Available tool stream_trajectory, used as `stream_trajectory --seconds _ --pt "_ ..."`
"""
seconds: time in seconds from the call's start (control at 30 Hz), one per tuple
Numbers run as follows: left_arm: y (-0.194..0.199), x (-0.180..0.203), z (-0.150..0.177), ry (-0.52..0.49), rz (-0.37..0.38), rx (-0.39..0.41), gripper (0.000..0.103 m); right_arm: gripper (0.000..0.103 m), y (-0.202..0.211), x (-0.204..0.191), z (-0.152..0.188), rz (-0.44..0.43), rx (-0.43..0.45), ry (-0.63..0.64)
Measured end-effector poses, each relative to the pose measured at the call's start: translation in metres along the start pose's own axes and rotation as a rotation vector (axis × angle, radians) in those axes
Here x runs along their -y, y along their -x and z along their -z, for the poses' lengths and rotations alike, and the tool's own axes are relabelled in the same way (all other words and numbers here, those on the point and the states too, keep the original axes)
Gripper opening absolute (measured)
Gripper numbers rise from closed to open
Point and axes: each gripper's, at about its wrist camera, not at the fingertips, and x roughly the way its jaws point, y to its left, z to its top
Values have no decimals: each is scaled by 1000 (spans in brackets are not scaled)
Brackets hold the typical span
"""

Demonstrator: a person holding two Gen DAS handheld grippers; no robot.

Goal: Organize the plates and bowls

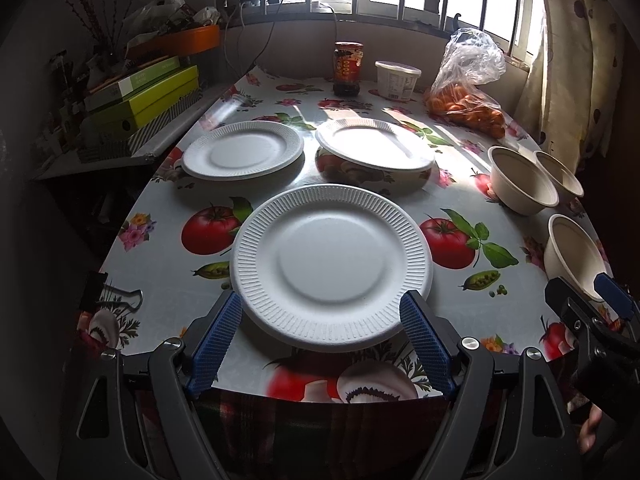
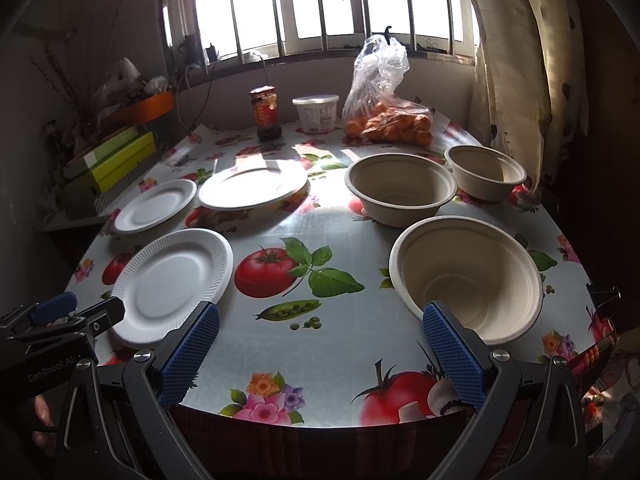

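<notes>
Here both claws, left claw (image 1: 322, 334) and right claw (image 2: 318, 350), gape apart; nearest plate (image 1: 332, 266) lies flat, face-up.

Desk cloth (image 2: 340, 344) is glossy printed vinyl, plates (image 1: 332, 264) look like matt ribbed foam, bowls (image 2: 468, 276) matt pulpy paper, blue finger pads (image 1: 426, 344) knobbly rubber

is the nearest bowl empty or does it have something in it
Empty: the right wrist view looks into the nearest bowl and shows only its bare inner wall and floor.
</notes>
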Motion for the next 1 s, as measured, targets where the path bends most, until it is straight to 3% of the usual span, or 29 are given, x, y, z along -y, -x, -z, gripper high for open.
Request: stream_trajectory --seconds 0.53,1.0 --pt "-2 0 0 -3 25 -3 82 103 3 4 2 25 13 -2" --pt "-1 -7 -2 10 -25 27 82 103 18 43 3 127 52 -70"
